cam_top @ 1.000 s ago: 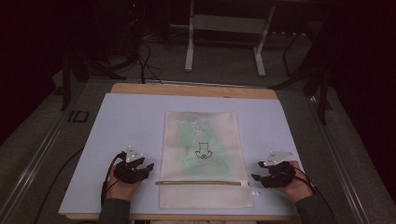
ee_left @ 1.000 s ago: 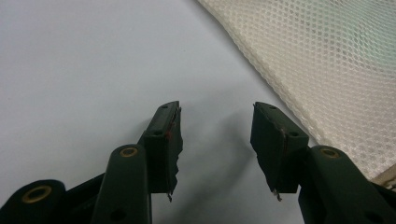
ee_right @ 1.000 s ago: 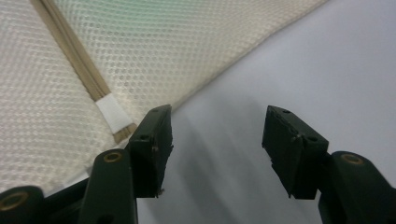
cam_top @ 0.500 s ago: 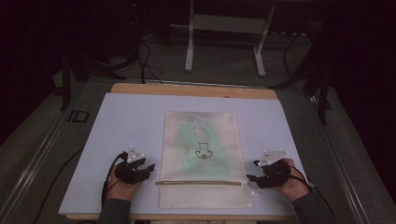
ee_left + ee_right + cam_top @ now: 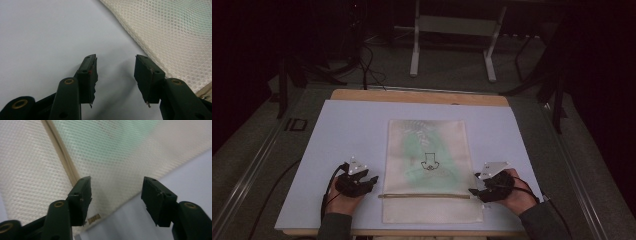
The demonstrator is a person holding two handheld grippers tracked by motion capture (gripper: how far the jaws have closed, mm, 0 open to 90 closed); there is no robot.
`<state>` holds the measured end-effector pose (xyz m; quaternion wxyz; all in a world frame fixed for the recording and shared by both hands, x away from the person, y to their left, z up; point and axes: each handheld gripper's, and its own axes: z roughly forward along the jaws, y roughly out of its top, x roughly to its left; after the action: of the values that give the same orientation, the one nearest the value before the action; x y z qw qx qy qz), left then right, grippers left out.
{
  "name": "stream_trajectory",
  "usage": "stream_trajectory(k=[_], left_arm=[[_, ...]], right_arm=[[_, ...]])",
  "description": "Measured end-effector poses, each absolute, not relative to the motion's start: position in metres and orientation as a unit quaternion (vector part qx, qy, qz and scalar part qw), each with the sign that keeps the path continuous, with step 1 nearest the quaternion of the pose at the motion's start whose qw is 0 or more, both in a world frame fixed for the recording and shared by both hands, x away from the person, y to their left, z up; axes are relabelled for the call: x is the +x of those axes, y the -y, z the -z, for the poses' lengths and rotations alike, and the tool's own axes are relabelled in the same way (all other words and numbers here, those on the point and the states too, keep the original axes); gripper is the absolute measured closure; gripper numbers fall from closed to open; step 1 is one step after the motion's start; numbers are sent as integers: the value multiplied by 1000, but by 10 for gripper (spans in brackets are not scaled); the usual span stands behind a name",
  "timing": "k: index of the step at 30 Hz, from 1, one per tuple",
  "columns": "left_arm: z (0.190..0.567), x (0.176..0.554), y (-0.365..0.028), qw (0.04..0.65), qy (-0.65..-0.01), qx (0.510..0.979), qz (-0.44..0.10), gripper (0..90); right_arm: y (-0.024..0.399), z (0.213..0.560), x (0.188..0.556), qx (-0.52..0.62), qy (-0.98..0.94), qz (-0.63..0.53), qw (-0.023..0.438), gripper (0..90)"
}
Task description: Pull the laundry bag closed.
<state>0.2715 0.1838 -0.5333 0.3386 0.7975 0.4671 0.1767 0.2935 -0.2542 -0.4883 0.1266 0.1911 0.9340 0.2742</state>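
We are holding the left gripper (image 5: 371, 180) and right gripper (image 5: 473, 191) wide apart, empty, flanking the flat cream mesh zippered bag (image 5: 428, 150). We are risking, in our judgement, pinching thin mesh against the pale lavender table mat (image 5: 347, 130) and snagging or dragging it askew.

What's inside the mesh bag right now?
Through the mesh bag a green patch and a small black outline drawing show. What item they belong to is blurred by the mesh; below the zipper nothing is discernible.

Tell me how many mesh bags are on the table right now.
1. A single mesh bag lies flat at the table's centre, between the left gripper and the right gripper. Nothing suggests another beneath it, though the pictures cannot rule that out.
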Motion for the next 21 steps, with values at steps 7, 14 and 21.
stream_trajectory(k=[7, 14, 21], left_arm=[[533, 271, -183, 342, -464, 798, -176, 520], [533, 271, -183, 345, -461, 799, -177, 519], [533, 270, -182, 344, -460, 800, -176, 517]], right_arm=[[244, 487, 295, 177, -938, -272, 125, 419], [232, 485, 295, 164, -939, -274, 125, 405], [221, 485, 294, 156, -943, -270, 116, 408]])
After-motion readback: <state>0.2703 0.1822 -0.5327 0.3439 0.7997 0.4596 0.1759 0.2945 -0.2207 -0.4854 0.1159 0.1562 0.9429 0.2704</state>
